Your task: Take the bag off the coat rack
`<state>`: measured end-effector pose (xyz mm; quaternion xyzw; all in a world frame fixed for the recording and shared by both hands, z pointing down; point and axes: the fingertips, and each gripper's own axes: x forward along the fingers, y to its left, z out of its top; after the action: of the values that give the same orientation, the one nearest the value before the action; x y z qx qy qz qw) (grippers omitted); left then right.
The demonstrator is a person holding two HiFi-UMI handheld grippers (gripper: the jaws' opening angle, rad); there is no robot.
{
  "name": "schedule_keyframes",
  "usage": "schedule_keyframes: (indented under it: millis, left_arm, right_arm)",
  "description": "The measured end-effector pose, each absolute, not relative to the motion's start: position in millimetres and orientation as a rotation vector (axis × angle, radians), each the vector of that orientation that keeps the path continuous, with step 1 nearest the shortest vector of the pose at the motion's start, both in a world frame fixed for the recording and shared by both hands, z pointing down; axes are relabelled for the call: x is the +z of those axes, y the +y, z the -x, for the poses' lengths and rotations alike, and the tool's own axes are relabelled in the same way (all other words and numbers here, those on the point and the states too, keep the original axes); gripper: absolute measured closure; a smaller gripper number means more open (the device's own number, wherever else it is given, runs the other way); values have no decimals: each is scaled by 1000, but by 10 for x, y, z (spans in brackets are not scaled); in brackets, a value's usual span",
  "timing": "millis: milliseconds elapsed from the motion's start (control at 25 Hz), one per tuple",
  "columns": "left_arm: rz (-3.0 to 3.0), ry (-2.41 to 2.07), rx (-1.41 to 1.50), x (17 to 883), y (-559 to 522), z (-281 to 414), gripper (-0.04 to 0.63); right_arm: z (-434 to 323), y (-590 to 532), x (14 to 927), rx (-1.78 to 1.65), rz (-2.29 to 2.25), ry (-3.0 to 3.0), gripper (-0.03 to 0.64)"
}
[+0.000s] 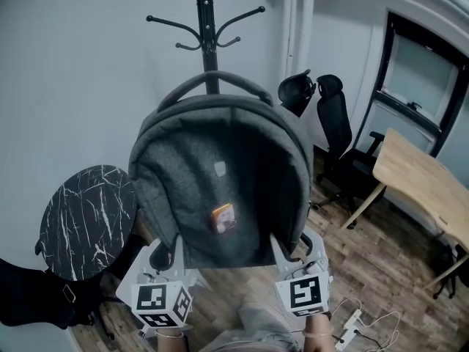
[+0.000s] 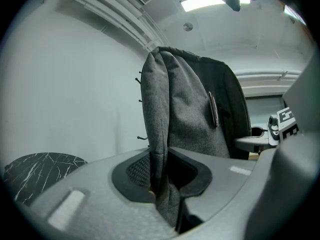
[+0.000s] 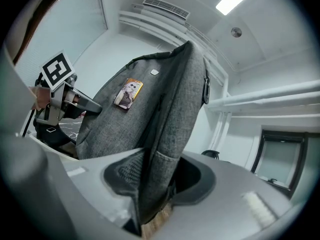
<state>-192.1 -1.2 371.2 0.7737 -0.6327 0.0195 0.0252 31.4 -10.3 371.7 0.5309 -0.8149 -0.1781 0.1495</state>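
While both grippers grip its bottom corners, the bag (image 1: 220,182) is up in front of the coat rack (image 1: 209,20), front face toward the head camera. Left gripper (image 1: 172,254) is on the bag's lower left corner and right gripper (image 1: 284,252) is on the lower right corner.

In the left gripper view, the left gripper (image 2: 162,184) has its jaws closed onto a fold of grey fabric, with the bag (image 2: 190,114) rising upright above them. In the right gripper view, the right gripper (image 3: 155,184) is the same: its jaws are clamped on a thicker fold of the bag (image 3: 150,109).

The bag is dark grey. A small orange picture badge (image 1: 223,217) sits low on the front and a small pale tag (image 1: 220,169) sits above it. The top handle (image 1: 212,83) arches across the rack pole, below the upper hooks. Cannot tell if the handle sits on any hook.

The marker cubes (image 1: 163,303) (image 1: 308,293) are at the bottom of the head view, with the person's wrists just below.

A round black marble table (image 1: 84,222) is to the left of the bag, near the wall. Black office chairs (image 1: 337,123) are to the right of the rack. A wooden desk (image 1: 421,189) is further right, by a dark-framed window (image 1: 414,79). A white power strip (image 1: 346,327) lies on the wood floor (image 1: 381,270), with its cable beside it.
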Motion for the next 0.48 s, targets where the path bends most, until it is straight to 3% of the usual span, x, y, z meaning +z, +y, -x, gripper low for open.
schedule_keyframes:
  millis: [480]
  left_arm:
    - [-2368,-1964,41,3761,276,1971,526]
  right_arm:
    - [-264,149,3735,-511,-1508,-2338,474]
